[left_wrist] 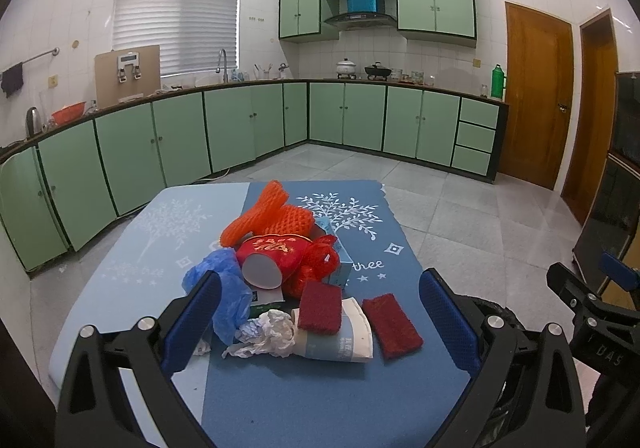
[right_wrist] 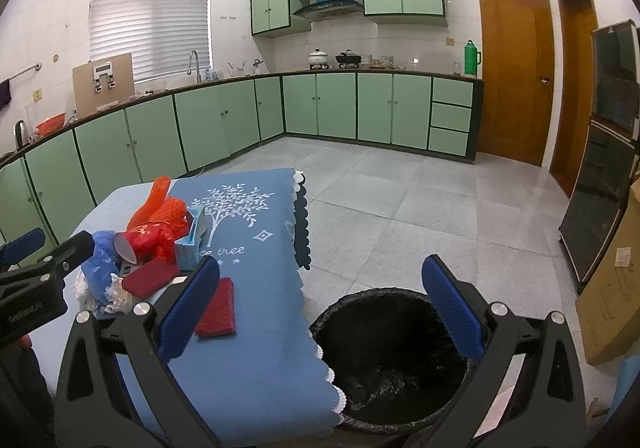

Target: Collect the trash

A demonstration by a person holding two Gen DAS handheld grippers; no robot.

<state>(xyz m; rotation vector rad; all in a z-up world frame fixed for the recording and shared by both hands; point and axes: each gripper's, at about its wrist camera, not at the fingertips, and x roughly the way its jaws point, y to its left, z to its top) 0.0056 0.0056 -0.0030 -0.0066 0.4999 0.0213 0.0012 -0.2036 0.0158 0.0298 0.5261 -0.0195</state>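
Note:
A pile of trash lies on the blue tablecloth (left_wrist: 304,400): orange foam netting (left_wrist: 264,216), a red cup (left_wrist: 268,260), a blue plastic bag (left_wrist: 224,288), crumpled white paper (left_wrist: 268,336), a paper cup (left_wrist: 340,340) lying on its side, two dark red pads (left_wrist: 320,306) (left_wrist: 392,326), and a light blue carton (left_wrist: 340,260). My left gripper (left_wrist: 320,320) is open and empty, just before the pile. My right gripper (right_wrist: 320,312) is open and empty, above the black-lined trash bin (right_wrist: 392,360) beside the table's right edge. The pile also shows in the right wrist view (right_wrist: 152,244).
Green kitchen cabinets (left_wrist: 248,128) run along the far walls. Wooden doors (right_wrist: 512,80) stand at the right. A dark glass cabinet (right_wrist: 600,176) and a cardboard box (right_wrist: 612,288) stand right of the bin. Grey tiled floor (right_wrist: 400,200) lies beyond.

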